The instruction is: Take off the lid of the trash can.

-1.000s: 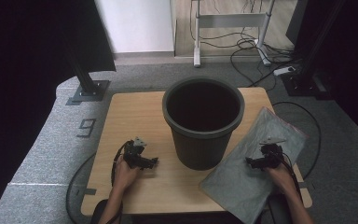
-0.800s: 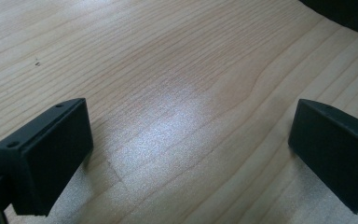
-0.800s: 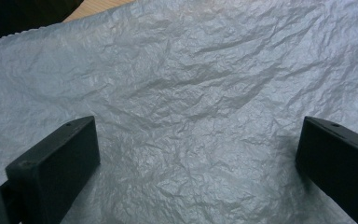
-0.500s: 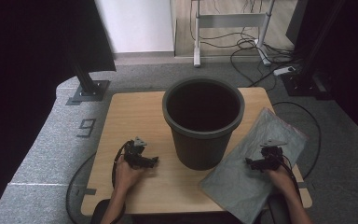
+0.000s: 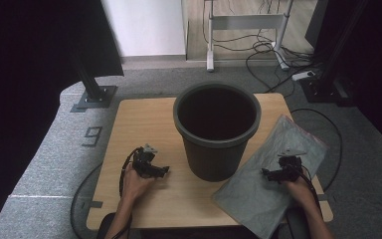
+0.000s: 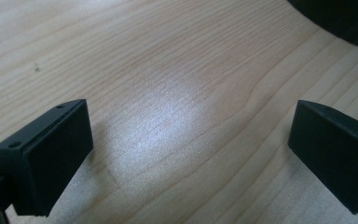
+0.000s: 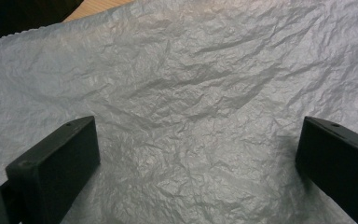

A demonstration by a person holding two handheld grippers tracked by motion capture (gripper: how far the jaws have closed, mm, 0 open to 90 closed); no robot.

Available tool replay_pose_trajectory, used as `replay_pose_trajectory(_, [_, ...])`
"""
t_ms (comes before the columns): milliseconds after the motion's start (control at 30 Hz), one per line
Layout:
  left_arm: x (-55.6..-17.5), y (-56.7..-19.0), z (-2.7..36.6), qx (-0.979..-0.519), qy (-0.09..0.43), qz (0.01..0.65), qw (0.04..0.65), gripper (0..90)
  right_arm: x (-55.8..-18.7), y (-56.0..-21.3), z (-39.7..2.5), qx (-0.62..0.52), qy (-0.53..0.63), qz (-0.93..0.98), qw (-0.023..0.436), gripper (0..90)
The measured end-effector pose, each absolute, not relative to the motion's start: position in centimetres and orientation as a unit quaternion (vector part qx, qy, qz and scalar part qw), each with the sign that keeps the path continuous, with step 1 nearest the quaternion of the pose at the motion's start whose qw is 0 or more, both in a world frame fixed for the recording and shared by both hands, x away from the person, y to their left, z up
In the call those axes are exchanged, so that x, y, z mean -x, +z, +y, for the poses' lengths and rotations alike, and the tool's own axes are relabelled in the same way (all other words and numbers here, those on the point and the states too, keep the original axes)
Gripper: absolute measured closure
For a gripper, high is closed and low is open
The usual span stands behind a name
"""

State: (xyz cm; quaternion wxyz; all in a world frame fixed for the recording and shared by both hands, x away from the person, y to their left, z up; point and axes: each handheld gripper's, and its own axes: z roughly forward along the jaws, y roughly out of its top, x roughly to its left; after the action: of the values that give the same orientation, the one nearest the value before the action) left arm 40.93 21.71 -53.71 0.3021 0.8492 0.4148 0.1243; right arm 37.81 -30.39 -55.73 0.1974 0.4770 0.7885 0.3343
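Observation:
A dark grey plastic bin [image 5: 217, 128] stands upright in the middle of the wooden table [image 5: 144, 119]. To its right lies a flat, crinkled grey plastic bag [image 5: 258, 194], also seen close up as the bag [image 7: 191, 93] in the right gripper view. My right gripper [image 5: 273, 174] rests over the bag, and the right gripper [image 7: 196, 158] is open with only bag surface between its jaws. Left of the bin, my left gripper [image 5: 160, 172] sits low on the table; this left gripper [image 6: 191, 144] is open over bare wood, with the bin's base [image 6: 340, 18] at the top right corner.
The bag overhangs the table's front right edge. Cables [image 5: 99, 184] trail from both grippers off the table. On the floor behind stand a black stand base [image 5: 94, 94], a metal frame [image 5: 243, 30] and loose wires. A "9" marking [image 5: 92, 135] is on the floor at left.

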Motion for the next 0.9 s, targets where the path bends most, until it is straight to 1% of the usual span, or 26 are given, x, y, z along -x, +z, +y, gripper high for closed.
replay_pose_trajectory(233, [-41.5,-52.7,21.7,-0.853,0.111,0.408,0.306,0.0,-37.8,-55.7,-30.4,-0.477,0.334,0.788,0.197,0.0])
replay_pose_trajectory(367, [-42.0,-51.4,21.6,-0.856,0.101,0.402,0.309,0.0,-37.8,-55.7,-30.4,-0.477,0.334,0.789,0.197,0.0])
replay_pose_trajectory(633, [-43.0,-48.3,21.7,-0.857,0.104,0.393,0.317,0.0,-37.8,-55.7,-30.4,-0.477,0.334,0.788,0.197,0.0])
replay_pose_trajectory(900, [-43.9,-45.5,21.4,-0.866,0.103,0.377,0.311,0.0,-37.8,-55.7,-30.4,-0.477,0.334,0.789,0.198,0.0])
